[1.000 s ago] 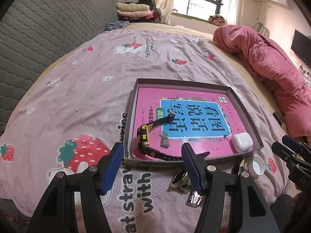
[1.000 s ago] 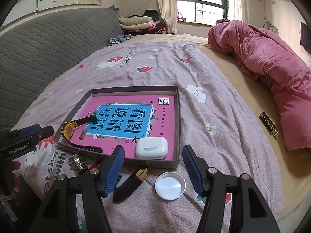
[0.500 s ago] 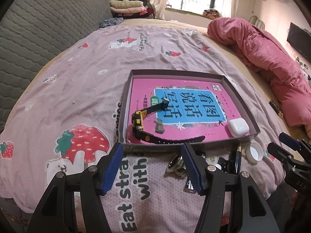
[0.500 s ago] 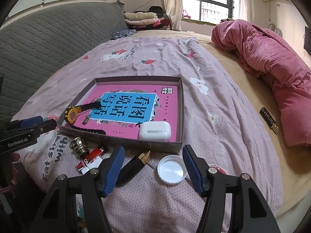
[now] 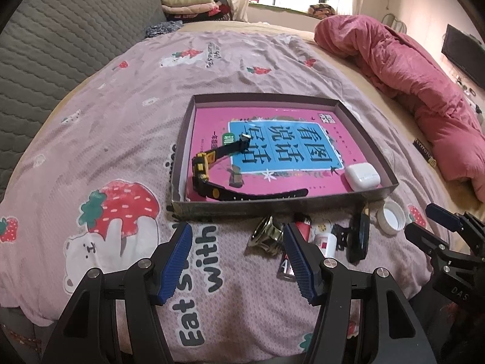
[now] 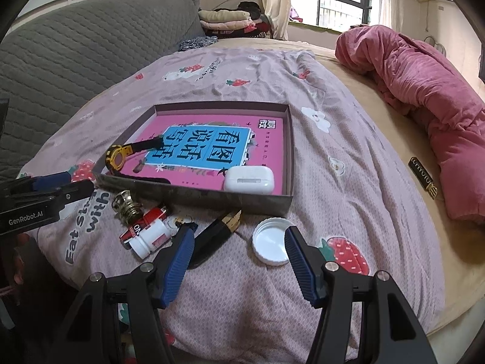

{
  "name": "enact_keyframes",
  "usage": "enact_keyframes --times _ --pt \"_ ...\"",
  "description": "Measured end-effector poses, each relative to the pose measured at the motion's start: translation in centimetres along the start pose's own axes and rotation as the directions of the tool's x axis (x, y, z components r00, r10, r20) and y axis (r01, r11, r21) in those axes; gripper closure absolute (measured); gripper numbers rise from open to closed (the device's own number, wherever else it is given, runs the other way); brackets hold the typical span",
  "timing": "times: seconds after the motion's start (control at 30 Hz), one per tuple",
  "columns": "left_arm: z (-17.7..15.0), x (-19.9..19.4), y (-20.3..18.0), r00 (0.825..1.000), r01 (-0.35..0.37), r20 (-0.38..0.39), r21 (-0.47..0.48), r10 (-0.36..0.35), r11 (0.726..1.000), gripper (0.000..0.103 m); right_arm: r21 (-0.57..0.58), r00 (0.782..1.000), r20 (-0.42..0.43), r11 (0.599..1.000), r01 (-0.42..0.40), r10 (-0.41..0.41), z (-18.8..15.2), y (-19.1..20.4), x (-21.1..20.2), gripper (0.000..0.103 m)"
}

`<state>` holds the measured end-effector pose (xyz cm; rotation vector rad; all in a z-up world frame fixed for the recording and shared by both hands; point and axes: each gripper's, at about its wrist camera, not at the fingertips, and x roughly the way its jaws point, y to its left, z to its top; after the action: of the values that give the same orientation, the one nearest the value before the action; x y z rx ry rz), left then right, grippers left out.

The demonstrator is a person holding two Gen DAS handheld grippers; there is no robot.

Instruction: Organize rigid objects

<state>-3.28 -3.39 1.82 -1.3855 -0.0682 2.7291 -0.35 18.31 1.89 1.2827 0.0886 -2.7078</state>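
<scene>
A shallow cardboard box point(image 5: 182, 139) point(image 6: 260, 203) lies on the bed with a pink book, a yellow-and-black watch point(image 5: 203, 166) point(image 6: 116, 156) and a white earbud case point(image 5: 362, 176) point(image 6: 248, 179) inside. In front of it lie a brass fitting point(image 5: 266, 236) point(image 6: 125, 204), a red lighter point(image 6: 142, 223), a small white bottle point(image 6: 151, 239), a black pen point(image 5: 359, 236) point(image 6: 218, 233) and a white cap point(image 5: 391, 217) point(image 6: 271, 241). My left gripper point(image 5: 238, 261) hovers open near the brass fitting. My right gripper point(image 6: 239, 261) hovers open between pen and cap. Neither holds anything.
The pink strawberry-print sheet point(image 5: 115, 115) covers the bed. A rolled pink duvet point(image 5: 424, 91) point(image 6: 424, 91) lies at the right, a grey quilted headboard point(image 6: 75, 48) at the left. A small black label point(image 6: 423, 176) lies on the beige mattress edge.
Both grippers have drawn back toward the near edge of the bed, so the box sits farther up in the views and the loose items in front of it show more fully.
</scene>
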Motion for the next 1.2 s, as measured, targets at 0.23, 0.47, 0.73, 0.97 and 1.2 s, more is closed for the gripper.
enact_keyframes --times 0.23,0.47,0.73,0.97,1.2 --pt "-0.5 0.3 -0.2 1.000 0.003 -0.020 0.012 -0.003 1.000 0.039 -0.005 1.000 -0.019 1.000 -0.025 0.025 -0.5 0.9 0.3 0.041" --pt "-1.1 0.4 -1.3 0.999 0.027 -0.038 0.043 -0.026 0.999 0.039 -0.028 0.999 -0.038 0.999 -0.040 0.039 -0.8 1.8 0.8 0.041" --pt "-1.7 1.1 -2.3 0.997 0.040 -0.066 0.078 -0.035 0.996 0.039 -0.009 0.997 -0.055 0.999 -0.047 0.047 -1.0 1.4 1.1 0.041" --pt "-2.0 1.9 -2.1 0.996 0.037 -0.086 0.071 -0.031 0.997 0.039 -0.018 0.996 -0.067 0.998 -0.056 0.054 -1.2 1.8 1.4 0.041" --pt "-2.1 2.8 -2.1 0.995 0.038 -0.089 0.066 -0.032 0.997 0.039 0.006 0.996 -0.073 0.999 -0.046 0.046 -1.4 1.1 1.9 0.041"
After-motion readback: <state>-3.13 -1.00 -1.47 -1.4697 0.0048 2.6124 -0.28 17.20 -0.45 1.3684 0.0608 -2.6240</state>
